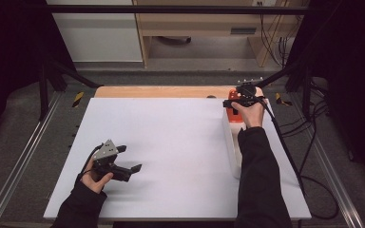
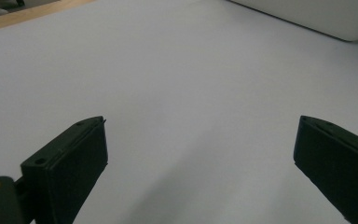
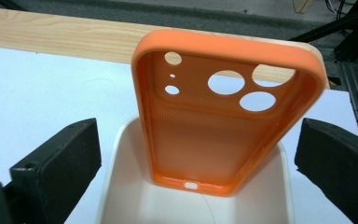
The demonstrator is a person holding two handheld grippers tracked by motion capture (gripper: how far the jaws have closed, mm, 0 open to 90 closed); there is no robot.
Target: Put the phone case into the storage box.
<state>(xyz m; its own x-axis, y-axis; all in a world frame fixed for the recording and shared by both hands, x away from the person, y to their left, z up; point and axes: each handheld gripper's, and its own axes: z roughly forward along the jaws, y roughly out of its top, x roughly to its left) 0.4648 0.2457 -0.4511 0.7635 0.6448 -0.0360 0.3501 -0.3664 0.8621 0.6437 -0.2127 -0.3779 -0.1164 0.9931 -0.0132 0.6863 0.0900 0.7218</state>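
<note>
An orange phone case (image 3: 214, 140) leans upright in a white bin (image 3: 116, 154), its camera holes at the top and its inside facing me. My right gripper (image 3: 198, 126) is open, with a jaw on each side of the case and a clear gap to it on both. From above, the right gripper (image 1: 244, 95) hovers over the far end of the white bin (image 1: 233, 152), where the orange phone case (image 1: 233, 113) peeks out. My left gripper (image 1: 130, 158) rests open and holds nothing at the near left of the white table top (image 1: 171, 137). Its jaws stand wide apart over bare surface in the left gripper view (image 2: 203, 122).
A wooden strip (image 1: 161, 91) runs along the table's far edge. The long white bin lies along the right side, under my right forearm, and its corner (image 2: 326, 18) shows in the left gripper view. Black cables (image 1: 309, 156) trail off the right edge.
</note>
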